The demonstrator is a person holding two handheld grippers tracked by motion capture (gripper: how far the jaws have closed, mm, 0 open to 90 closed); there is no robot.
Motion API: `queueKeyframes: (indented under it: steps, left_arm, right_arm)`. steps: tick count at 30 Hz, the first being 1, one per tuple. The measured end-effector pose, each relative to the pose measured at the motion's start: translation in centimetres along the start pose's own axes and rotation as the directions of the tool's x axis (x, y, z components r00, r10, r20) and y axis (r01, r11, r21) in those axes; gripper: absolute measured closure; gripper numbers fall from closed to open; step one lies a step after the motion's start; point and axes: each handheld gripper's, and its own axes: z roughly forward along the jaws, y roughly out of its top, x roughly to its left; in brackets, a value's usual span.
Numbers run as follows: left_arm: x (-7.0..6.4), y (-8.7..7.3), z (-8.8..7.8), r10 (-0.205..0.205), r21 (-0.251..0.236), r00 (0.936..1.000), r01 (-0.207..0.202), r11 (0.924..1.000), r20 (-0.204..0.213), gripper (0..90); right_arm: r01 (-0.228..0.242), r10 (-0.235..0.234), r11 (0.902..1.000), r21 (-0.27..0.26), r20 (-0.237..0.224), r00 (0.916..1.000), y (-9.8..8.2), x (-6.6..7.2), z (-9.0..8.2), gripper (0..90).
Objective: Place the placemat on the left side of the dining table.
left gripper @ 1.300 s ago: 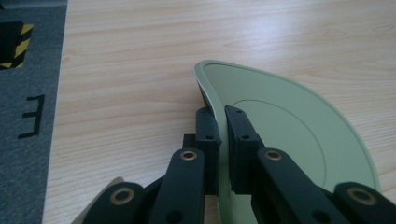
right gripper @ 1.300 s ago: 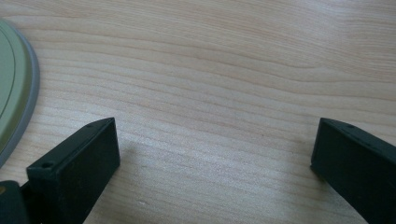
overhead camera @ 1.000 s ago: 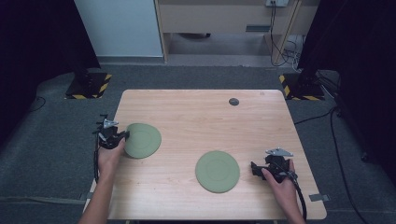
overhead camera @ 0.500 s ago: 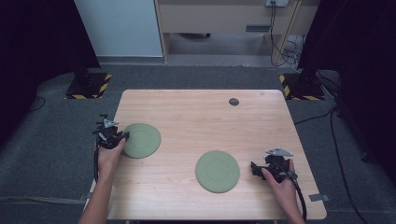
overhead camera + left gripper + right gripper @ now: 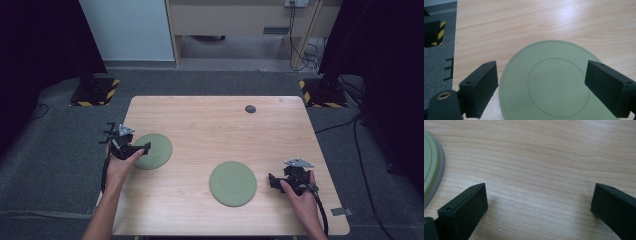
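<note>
- Nearest in, the right gripper (image 5: 274, 181) is sitting at the near right of the table (image 5: 210, 120), jaws standing wide apart over bare wood with nothing between them.
- Just to its left, the nearer green plate (image 5: 233, 183) is lying flat on the table, near the front edge. Its rim is peeking in at the left edge of the right gripper view, close to the jaws but not touching.
- Further back on the left, the left gripper (image 5: 142, 148) is hovering at the left edge of the other green plate (image 5: 152, 151). Its jaws have just been opening and are now spread apart, with the plate (image 5: 549, 82) lying flat between them and the pads not pressing on it.
- Way at the far side, a small dark disc (image 5: 250, 109) is sitting on the table, well apart from everything.
</note>
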Motion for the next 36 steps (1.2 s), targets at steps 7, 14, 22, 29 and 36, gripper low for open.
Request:
queueKeyframes:
  steps: [7,14,22,29,36]
  left_arm:
    - [-2.3,0.7,-1.0,-0.034,-0.022,0.997,0.035,0.9991,0.07,6.0]
    - [-4.3,0.4,-1.2,-0.006,-0.017,0.9941,0.008,0.9998,0.108,4.7]
    - [-6.2,-0.2,-1.6,0.025,-0.021,0.9892,-0.022,0.9995,0.144,4.8]
    - [-7.6,-0.9,-1.6,0.046,-0.025,0.9834,-0.042,0.9988,0.176,4.8]
    - [-8.8,-1.5,-1.7,0.068,-0.023,0.9793,-0.065,0.9976,0.19,4.8]
  right_arm:
    - [0.001,-0.001,1.0,0.001,-0.001,1.0,0.0,0.0,0.0,0.6]
    - [0.001,-0.001,1.0,0.001,-0.001,1.0,0.0,0.0,0.0,0.6]
    - [0.001,-0.001,1.0,0.001,-0.003,1.0,0.0,0.0,0.0,0.5]
    - [0.001,-0.001,1.0,0.001,-0.003,1.0,0.0,0.0,0.0,0.5]
    - [0.001,-0.001,1.0,0.001,-0.002,1.0,0.0,0.0,0.0,0.5]
